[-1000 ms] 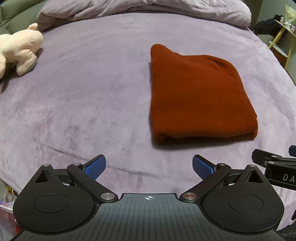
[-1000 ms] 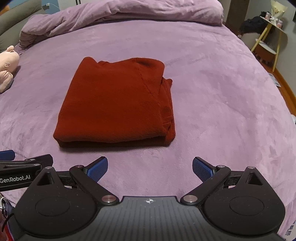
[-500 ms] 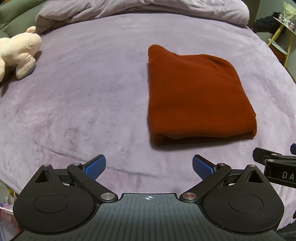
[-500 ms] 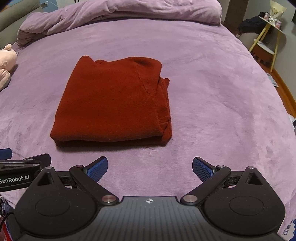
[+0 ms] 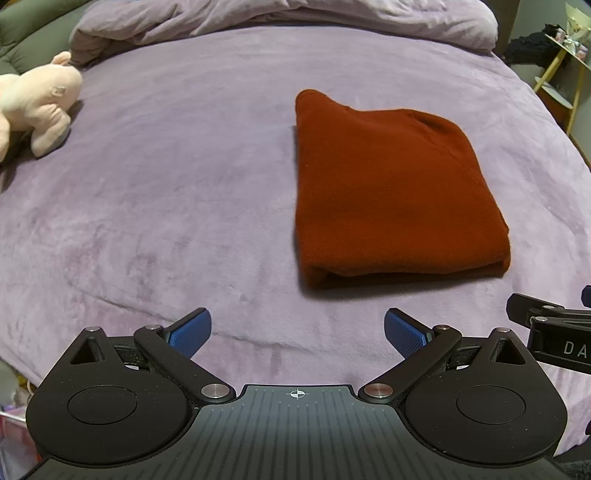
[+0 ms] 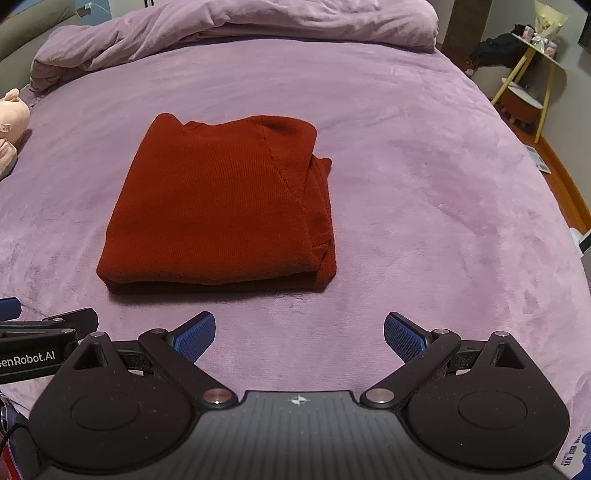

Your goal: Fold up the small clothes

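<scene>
On the purple bed (image 5: 184, 192) lies the folded red sweater (image 6: 221, 206); my left claw (image 5: 297, 332) and right claw (image 6: 299, 334) gape wide, empty.

place: home bedroom | shown by: wide bed covered in plush lilac blanket (image 6: 424, 177) | bunched lilac duvet (image 6: 240, 26) | pale pink plush toy (image 5: 37, 107) | yellow-legged side table (image 6: 532, 74)
</scene>
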A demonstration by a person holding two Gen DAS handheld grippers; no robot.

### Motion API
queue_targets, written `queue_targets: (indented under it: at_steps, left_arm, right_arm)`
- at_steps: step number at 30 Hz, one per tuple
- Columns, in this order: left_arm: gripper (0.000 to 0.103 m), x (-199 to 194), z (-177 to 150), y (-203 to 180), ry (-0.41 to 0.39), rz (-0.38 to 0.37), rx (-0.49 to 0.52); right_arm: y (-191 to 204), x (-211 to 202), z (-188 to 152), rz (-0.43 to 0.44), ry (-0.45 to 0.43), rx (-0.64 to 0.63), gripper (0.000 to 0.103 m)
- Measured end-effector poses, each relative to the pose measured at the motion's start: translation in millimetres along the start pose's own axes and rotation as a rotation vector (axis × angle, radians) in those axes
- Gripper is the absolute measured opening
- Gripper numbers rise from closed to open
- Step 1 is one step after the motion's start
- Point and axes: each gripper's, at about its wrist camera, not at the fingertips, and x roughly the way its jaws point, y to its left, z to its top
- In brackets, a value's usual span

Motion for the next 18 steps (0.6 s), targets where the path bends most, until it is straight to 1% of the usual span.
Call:
queue_targets:
  at_steps: [18]
  left_arm:
    - [0.102,-3.8,2.4,-4.0,0.002,0.01,0.008]
  right_arm:
    - [-2.5,-1.4,3.1,-0.002,-0.001,-0.007,0.098]
